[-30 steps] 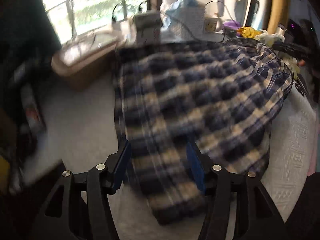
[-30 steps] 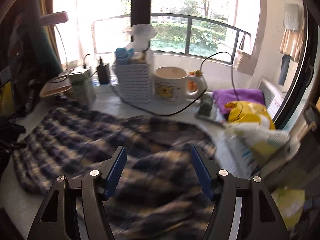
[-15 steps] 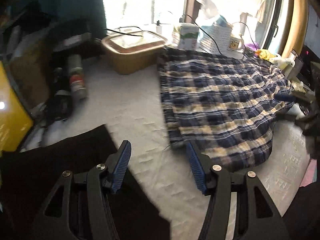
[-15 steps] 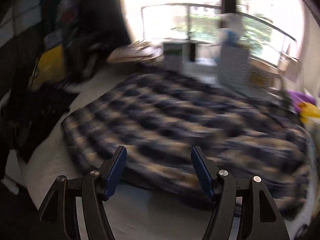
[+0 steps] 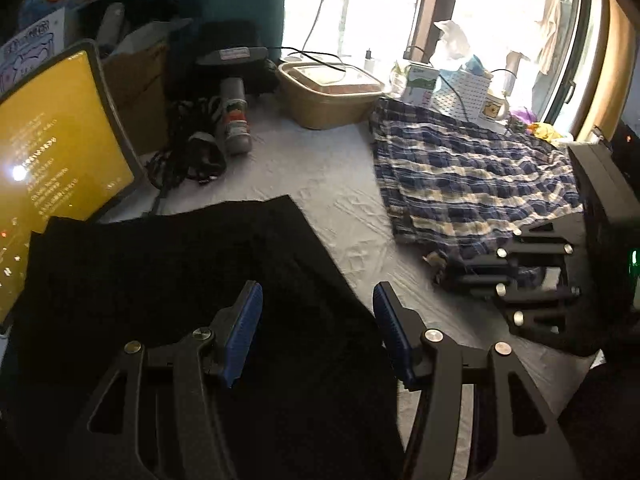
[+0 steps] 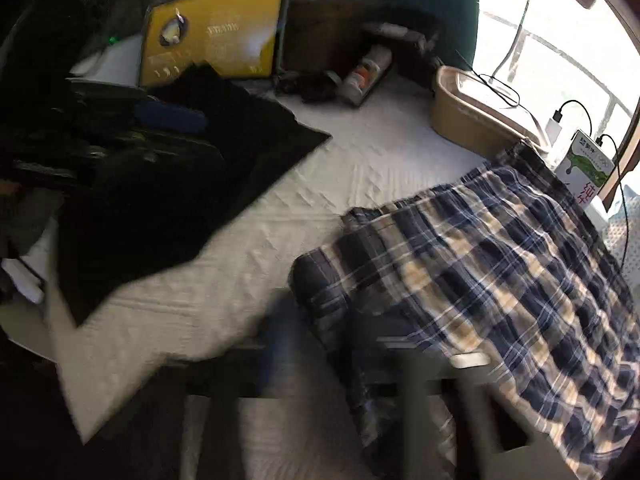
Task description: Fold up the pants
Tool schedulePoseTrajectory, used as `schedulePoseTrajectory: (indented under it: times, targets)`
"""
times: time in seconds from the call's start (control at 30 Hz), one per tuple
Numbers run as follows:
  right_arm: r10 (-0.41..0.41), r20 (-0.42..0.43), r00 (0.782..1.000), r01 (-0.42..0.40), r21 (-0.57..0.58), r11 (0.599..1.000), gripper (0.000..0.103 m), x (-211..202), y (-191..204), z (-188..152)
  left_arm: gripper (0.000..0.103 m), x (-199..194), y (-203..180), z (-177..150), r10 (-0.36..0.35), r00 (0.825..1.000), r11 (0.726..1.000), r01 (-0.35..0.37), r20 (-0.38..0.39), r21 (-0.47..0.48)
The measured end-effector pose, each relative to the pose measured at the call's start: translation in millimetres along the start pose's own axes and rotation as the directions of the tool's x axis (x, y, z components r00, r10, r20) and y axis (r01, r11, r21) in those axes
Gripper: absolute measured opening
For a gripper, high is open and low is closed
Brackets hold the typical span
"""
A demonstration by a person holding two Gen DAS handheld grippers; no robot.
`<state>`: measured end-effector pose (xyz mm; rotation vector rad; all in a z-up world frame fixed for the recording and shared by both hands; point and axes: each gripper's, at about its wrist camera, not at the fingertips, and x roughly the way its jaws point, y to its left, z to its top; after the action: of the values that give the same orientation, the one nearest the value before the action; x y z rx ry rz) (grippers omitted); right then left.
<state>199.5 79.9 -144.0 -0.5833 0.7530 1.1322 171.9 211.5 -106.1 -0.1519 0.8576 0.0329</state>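
Observation:
Plaid blue-and-cream pants [image 5: 460, 168] lie spread on the white cloth-covered table [image 5: 340, 200], right of centre. A black garment [image 5: 180, 280] lies at the left. My left gripper [image 5: 316, 332] hovers open over the black garment's near part, with nothing pinched between its blue pads. My right gripper [image 5: 440, 274] lies low at the near left corner of the plaid pants [image 6: 480, 272]. In the blurred right wrist view its jaws are closing on that corner, and the cloth sits between them at the gripper [image 6: 340, 352].
A yellow-screened tablet [image 5: 52, 168] stands at the far left. Behind it are a lying spray can [image 5: 236, 120], dark cables and a tan lidded box [image 5: 328, 96]. A white basket and a mug [image 5: 496, 106] stand by the window. Bare table cloth lies between the two garments.
Both views swung left. My left gripper moved off the plaid pants to over the black garment. My right gripper swept down to the plaid's near left corner, and its jaws drew together.

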Motion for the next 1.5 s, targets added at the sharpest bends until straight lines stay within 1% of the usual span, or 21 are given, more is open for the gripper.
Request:
schedulePoseTrajectory:
  times: [0.07, 0.13, 0.3, 0.4, 0.47, 0.5, 0.57, 0.6, 0.63, 0.67, 0.77, 0.93, 1.03, 1.1, 1.17, 1.3, 1.33, 1.37, 1.4, 1.43, 1.5]
  targets:
    - [0.019, 0.044, 0.999, -0.021, 0.048, 0.999, 0.004, -12, -12, 2, 0.057, 3, -7, 1, -0.027, 1.000, 1.000, 0.027, -0.002, 0.015]
    - [0.016, 0.088, 0.996, -0.026, 0.108, 0.994, 0.004, -28, -30, 5, 0.057, 9, -15, 4, -0.053, 0.999, 0.998, 0.053, -0.010, 0.025]
    - [-0.026, 0.183, 0.983, -0.023, 0.260, 0.965, 0.004, -62, -82, 0, 0.057, 39, -47, 17, -0.123, 0.991, 0.988, 0.126, -0.047, 0.086]
    - [-0.047, 0.207, 0.977, -0.018, 0.303, 0.953, 0.004, -72, -101, -3, 0.058, 64, -61, 28, -0.143, 0.987, 0.984, 0.150, -0.078, 0.096]
    - [-0.054, 0.222, 0.974, -0.022, 0.325, 0.945, 0.004, -76, -111, -4, 0.057, 81, -65, 35, -0.136, 0.986, 0.985, 0.146, -0.100, 0.092]
    - [-0.054, 0.229, 0.972, -0.026, 0.333, 0.942, 0.004, -78, -115, -6, 0.058, 85, -66, 38, -0.132, 0.988, 0.986, 0.140, -0.083, 0.095]
    - [-0.060, 0.241, 0.969, -0.028, 0.344, 0.939, 0.003, -80, -120, -5, 0.057, 92, -70, 46, -0.152, 0.985, 0.983, 0.159, -0.081, 0.091]
    - [-0.059, 0.249, 0.967, -0.033, 0.348, 0.937, 0.003, -80, -123, -5, 0.054, 94, -71, 49, -0.163, 0.984, 0.981, 0.170, -0.077, 0.089]
    - [-0.059, 0.257, 0.965, -0.036, 0.350, 0.936, 0.003, -86, -124, -8, 0.035, 95, -71, 51, -0.179, 0.981, 0.979, 0.185, -0.076, 0.085]
    - [-0.058, 0.265, 0.962, -0.040, 0.351, 0.936, 0.003, -88, -125, -7, 0.010, 98, -72, 53, -0.186, 0.978, 0.978, 0.194, -0.091, 0.083]
    - [-0.054, 0.293, 0.954, -0.053, 0.346, 0.937, 0.003, -95, -127, -6, 0.005, 95, -76, 51, -0.196, 0.975, 0.974, 0.206, -0.103, 0.098]
    - [-0.038, 0.327, 0.944, -0.076, 0.330, 0.941, 0.004, -102, -122, 1, 0.005, 67, -73, 38, -0.218, 0.970, 0.972, 0.226, -0.105, 0.065]
    - [0.002, 0.342, 0.940, -0.110, 0.297, 0.948, 0.004, -104, -111, 8, 0.005, 48, -72, 25, -0.238, 0.965, 0.969, 0.244, -0.108, 0.045]
    - [0.040, 0.345, 0.938, -0.140, 0.272, 0.952, 0.004, -102, -100, 14, 0.005, 43, -72, 17, -0.226, 0.967, 0.972, 0.231, -0.117, 0.032]
    - [0.086, 0.335, 0.938, -0.173, 0.240, 0.955, 0.003, -94, -85, 19, 0.007, 44, -73, 9, -0.210, 0.966, 0.976, 0.216, -0.150, 0.026]
    - [0.169, 0.266, 0.949, -0.219, 0.173, 0.960, 0.003, -65, -45, 27, 0.007, 41, -70, -6, -0.208, 0.961, 0.977, 0.214, -0.184, 0.014]
    - [0.184, 0.248, 0.951, -0.228, 0.160, 0.961, 0.003, -57, -36, 27, 0.011, 39, -67, -9, -0.206, 0.960, 0.977, 0.212, -0.189, 0.011]
    - [0.195, 0.231, 0.953, -0.233, 0.153, 0.960, 0.003, -50, -29, 27, 0.021, 35, -63, -13, -0.200, 0.961, 0.979, 0.204, -0.190, 0.002]
    - [0.205, 0.211, 0.956, -0.238, 0.149, 0.960, 0.003, -41, -23, 26, 0.027, 30, -57, -16, -0.189, 0.963, 0.981, 0.192, -0.191, -0.006]
    - [0.211, 0.189, 0.959, -0.239, 0.144, 0.960, 0.003, -32, -17, 25, 0.036, 26, -48, -20, -0.173, 0.966, 0.985, 0.173, -0.192, -0.020]
    - [0.226, 0.142, 0.964, -0.247, 0.151, 0.957, 0.004, -15, -11, 21, 0.038, 16, -35, -25, -0.150, 0.971, 0.989, 0.145, -0.188, -0.039]
